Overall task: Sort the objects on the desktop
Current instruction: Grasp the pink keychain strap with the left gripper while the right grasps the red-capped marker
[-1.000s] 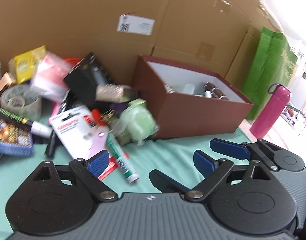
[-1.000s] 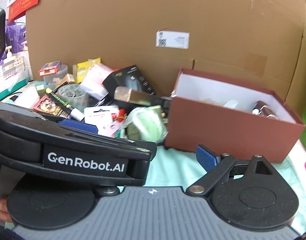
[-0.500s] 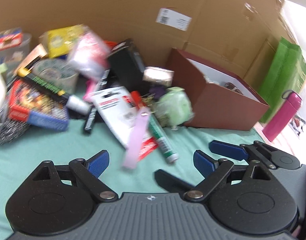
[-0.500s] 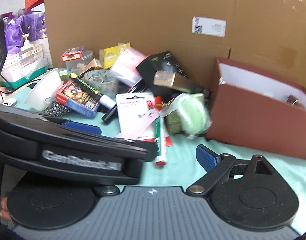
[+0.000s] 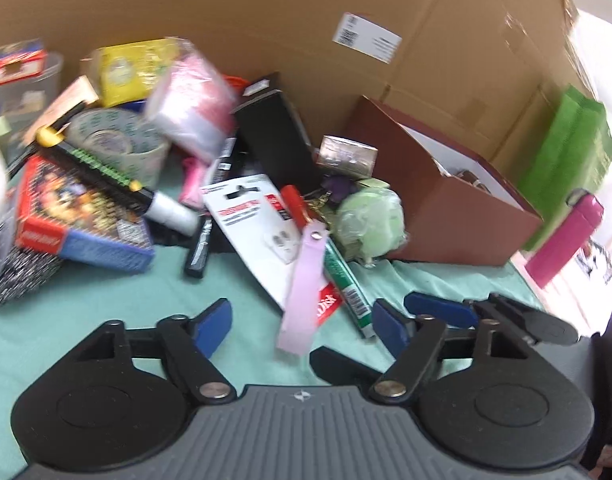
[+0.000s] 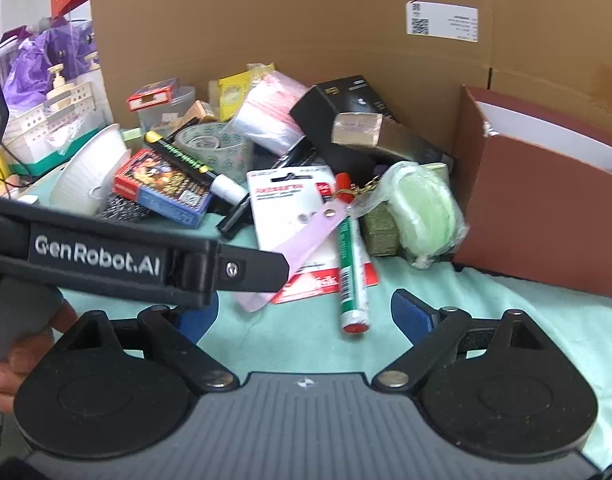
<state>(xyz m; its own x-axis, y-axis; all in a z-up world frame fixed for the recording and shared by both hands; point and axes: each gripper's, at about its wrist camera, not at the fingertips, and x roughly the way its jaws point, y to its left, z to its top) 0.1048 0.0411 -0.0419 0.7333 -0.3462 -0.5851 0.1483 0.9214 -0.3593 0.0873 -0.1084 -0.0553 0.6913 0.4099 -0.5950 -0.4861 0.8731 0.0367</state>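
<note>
A pile of desktop objects lies on the green cloth: a white SanDisk card pack, a lilac strap, a green marker, a pale green wrapped ball, a tape roll and a colourful card box. My left gripper is open and empty just in front of the strap. My right gripper is open and empty, near the marker and the card pack. The left gripper's body crosses the right wrist view.
A brown box with several items inside stands at the right, also in the right wrist view. A cardboard wall closes the back. A pink bottle and a green bag stand far right. A white bowl sits left.
Both grippers have swung left, away from the brown box and toward the pile. The pile now fills the middle of both views. Both stay open and empty.
</note>
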